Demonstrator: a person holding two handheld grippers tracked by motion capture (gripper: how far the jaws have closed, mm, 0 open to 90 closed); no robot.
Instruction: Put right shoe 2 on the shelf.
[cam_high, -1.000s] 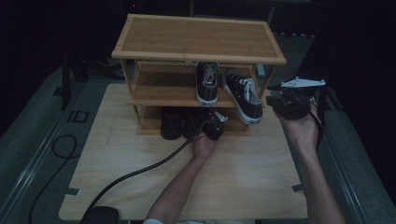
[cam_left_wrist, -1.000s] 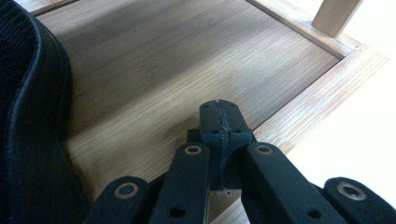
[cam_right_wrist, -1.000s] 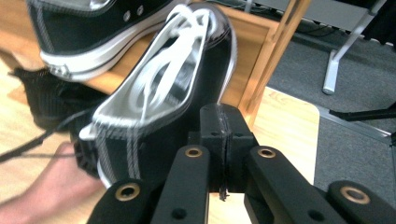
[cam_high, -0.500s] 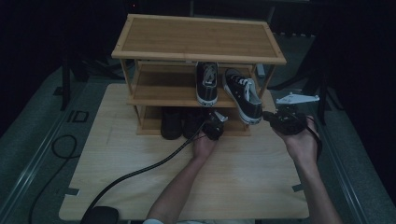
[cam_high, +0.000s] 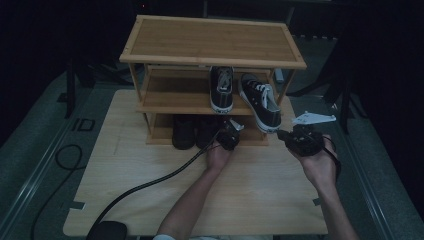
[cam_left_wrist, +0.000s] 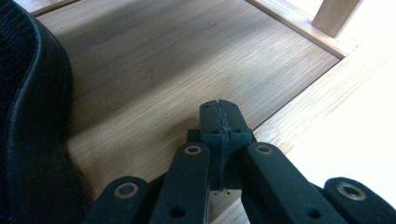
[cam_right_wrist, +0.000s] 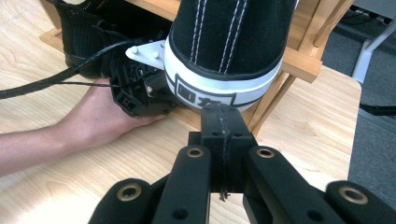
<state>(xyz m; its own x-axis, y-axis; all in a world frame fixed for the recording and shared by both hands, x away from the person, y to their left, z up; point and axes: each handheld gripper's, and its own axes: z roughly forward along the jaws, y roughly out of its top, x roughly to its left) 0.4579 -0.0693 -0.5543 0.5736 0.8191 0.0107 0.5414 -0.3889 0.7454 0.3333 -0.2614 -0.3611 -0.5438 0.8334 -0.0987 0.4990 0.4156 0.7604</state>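
Observation:
A bamboo shoe rack (cam_high: 210, 42) stands at the back of the table. Two black canvas sneakers with white soles sit on its middle shelf; the right sneaker (cam_high: 260, 102) hangs heel-first over the front edge. My right gripper (cam_high: 281, 134) is shut and empty, and its tip (cam_right_wrist: 219, 112) sits just under that sneaker's heel (cam_right_wrist: 229, 51); I cannot tell whether they touch. My left gripper (cam_high: 225, 131) is shut and empty too, its tip (cam_left_wrist: 219, 109) low over the bottom shelf (cam_left_wrist: 154, 70), beside a black shoe (cam_left_wrist: 28, 116).
Dark shoes (cam_high: 184, 131) fill the left part of the bottom shelf. The rack's right post (cam_right_wrist: 322, 28) rises close to my right gripper. A thick black cable (cam_high: 145, 187) trails across the wooden table (cam_high: 260, 200) toward the front left.
My right gripper has sunk and come in toward the rack, from beside the overhanging sneaker to just under its heel. My left gripper has stayed at the bottom shelf.

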